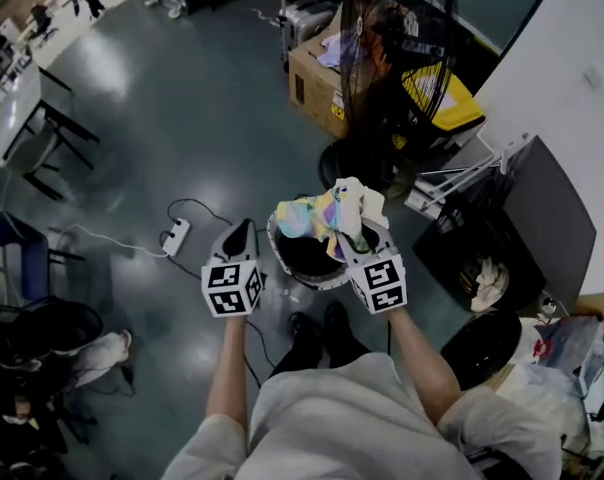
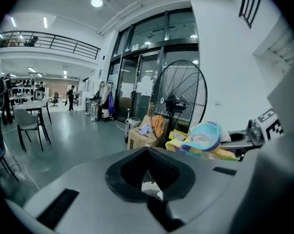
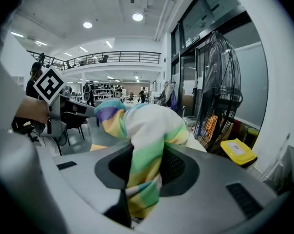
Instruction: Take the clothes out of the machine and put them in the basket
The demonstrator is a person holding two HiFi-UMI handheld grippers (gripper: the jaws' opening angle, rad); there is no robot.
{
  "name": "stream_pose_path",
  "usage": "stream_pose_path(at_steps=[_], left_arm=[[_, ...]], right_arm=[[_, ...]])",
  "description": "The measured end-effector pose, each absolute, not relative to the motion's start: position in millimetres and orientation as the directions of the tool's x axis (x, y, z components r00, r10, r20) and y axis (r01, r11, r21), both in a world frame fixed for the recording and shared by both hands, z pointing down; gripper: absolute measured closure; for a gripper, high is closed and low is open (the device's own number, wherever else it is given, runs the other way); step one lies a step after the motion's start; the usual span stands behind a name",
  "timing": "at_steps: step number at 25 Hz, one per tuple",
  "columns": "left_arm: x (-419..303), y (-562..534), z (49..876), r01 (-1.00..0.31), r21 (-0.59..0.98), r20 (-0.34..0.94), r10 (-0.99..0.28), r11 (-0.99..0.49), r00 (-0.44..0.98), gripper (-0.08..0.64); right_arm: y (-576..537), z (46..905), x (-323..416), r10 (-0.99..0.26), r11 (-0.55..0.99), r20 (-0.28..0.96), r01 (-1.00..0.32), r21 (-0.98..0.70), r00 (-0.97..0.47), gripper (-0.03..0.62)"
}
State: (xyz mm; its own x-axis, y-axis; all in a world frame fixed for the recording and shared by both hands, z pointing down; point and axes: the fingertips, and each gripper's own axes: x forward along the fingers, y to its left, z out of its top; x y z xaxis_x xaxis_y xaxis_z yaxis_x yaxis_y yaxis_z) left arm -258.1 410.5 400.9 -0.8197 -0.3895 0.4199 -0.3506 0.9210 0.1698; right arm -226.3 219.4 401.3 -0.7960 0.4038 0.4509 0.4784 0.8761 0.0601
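Both tongs are being held out ahead of the person, low over the floor. On the left, the left tongs [image 1: 242, 230] are being held closed tip to tip, with nothing between them, just beside the basket [image 1: 312, 282]. At the centre, the basket is being approached from above; its dark inside looks empty, though part of it is being hidden by the cloth [image 1: 327, 213]. To the right, the right tongs [image 1: 350, 243] are being clamped narrowly on that striped cloth, which is being carried in the air over the basket's far rim. Further right, the machine [image 1: 527, 218] is being left with its door open.

The step in hand is judged to be the delivery: one cloth is out and is being brought over the basket. The next move calls for the bundle to be centred over the opening before the right jaws are parted.

The cloth is bunched. Its long axis is being run along the right jaws, out past their tips, where the loose end is being draped over toward the left.
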Motion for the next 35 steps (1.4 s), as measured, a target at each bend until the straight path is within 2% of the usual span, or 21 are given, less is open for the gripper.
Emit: stream_pose_path(at_steps=[6, 18, 35], left_arm=[[-263.8, 417.8, 442.0, -0.304, 0.191, 0.455, -0.359, 0.933, -0.815, 0.543], [-263.4, 414.8, 551.1, -0.249, 0.242, 0.546, -0.344, 0.938, -0.764, 0.543], [-235.2, 399.9, 722.7, -0.194, 0.288, 0.630, -0.338, 0.938, -0.700, 0.543]], right_arm=[[234.7, 456.4, -235.0, 0.443, 0.847, 0.516, 0.530, 0.025, -0.733, 0.460], [238.5, 580.0, -236.4, 0.448, 0.836, 0.634, 0.547, -0.047, -0.631, 0.459], [236.4, 762.4, -221.2, 0.462, 0.820, 0.707, 0.562, -0.111, -0.534, 0.453]])
